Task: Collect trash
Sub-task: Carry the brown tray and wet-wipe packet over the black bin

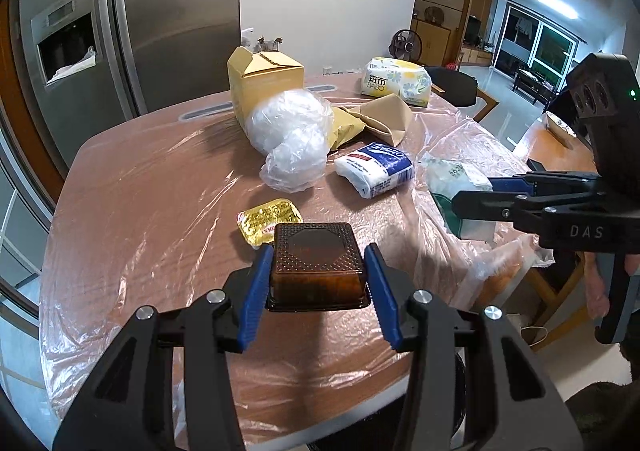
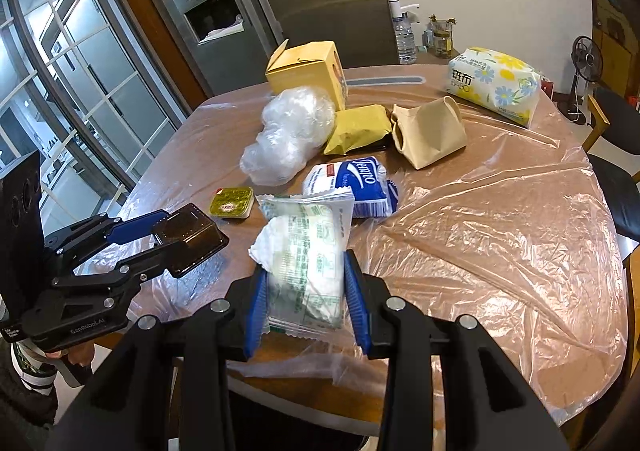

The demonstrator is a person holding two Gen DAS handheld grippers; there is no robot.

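My left gripper (image 1: pixel 318 269) is shut on a small brown plastic tray (image 1: pixel 318 263), held above the table's near edge; the same tray (image 2: pixel 188 237) shows at the left of the right wrist view. My right gripper (image 2: pixel 306 291) is shut on a clear wrapper with green print and white tissue inside (image 2: pixel 308 255); that wrapper (image 1: pixel 456 179) also appears at the right of the left wrist view. On the table lie a gold-foil sauce cup (image 1: pixel 268 221), a blue tissue pack (image 1: pixel 376 169), crumpled clear plastic (image 1: pixel 290 135) and a folded brown paper bag (image 2: pixel 430 131).
The round table is covered with thin plastic sheeting (image 2: pixel 500 231). A yellow carton (image 1: pixel 264 83) and a flowered tissue pack (image 2: pixel 494 85) stand at the back. A steel fridge (image 1: pixel 132 19) rises behind the table, chairs (image 2: pixel 612 155) to the right. A hand (image 1: pixel 600 291) grips the right tool.
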